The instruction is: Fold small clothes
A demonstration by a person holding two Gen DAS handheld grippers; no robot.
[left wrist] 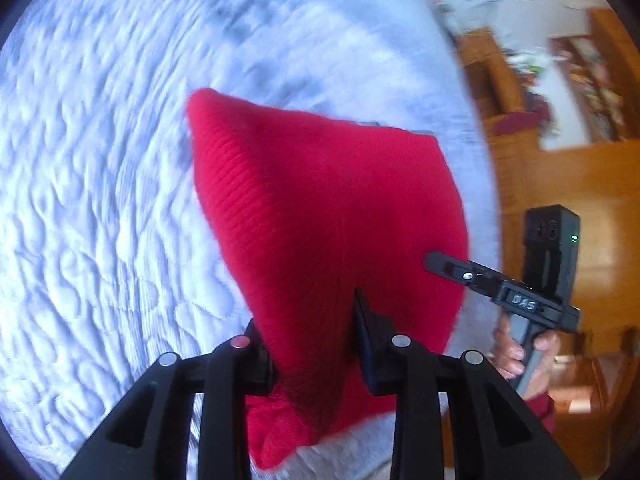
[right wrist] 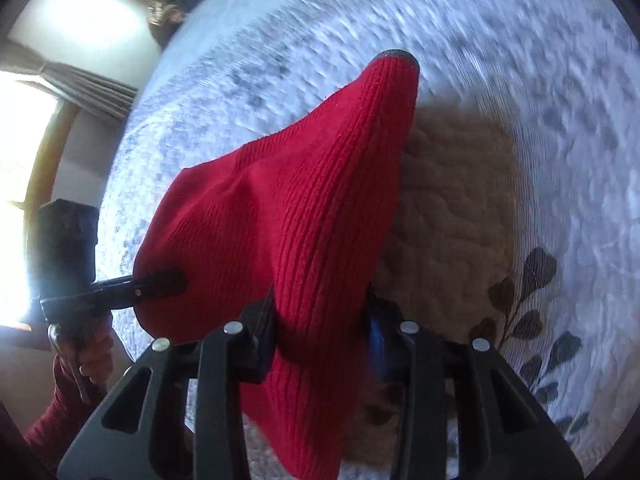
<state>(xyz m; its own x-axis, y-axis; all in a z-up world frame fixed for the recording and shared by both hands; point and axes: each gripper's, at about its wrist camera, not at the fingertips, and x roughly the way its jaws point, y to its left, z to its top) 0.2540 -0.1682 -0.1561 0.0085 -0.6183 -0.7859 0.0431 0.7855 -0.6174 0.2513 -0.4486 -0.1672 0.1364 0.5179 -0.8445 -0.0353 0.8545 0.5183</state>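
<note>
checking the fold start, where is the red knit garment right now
The red knit garment hangs between the left gripper and the right gripper, both clamped on it, lifted above the white quilted bedspread, filling the centre of both wrist views.

Knit garment (left wrist: 320, 216) between both tongs, above quilted bedspread (left wrist: 100, 200)

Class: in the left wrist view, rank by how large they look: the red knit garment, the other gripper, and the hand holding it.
1. red knit garment
2. right gripper
3. hand, partly hidden, so only as seen
</note>
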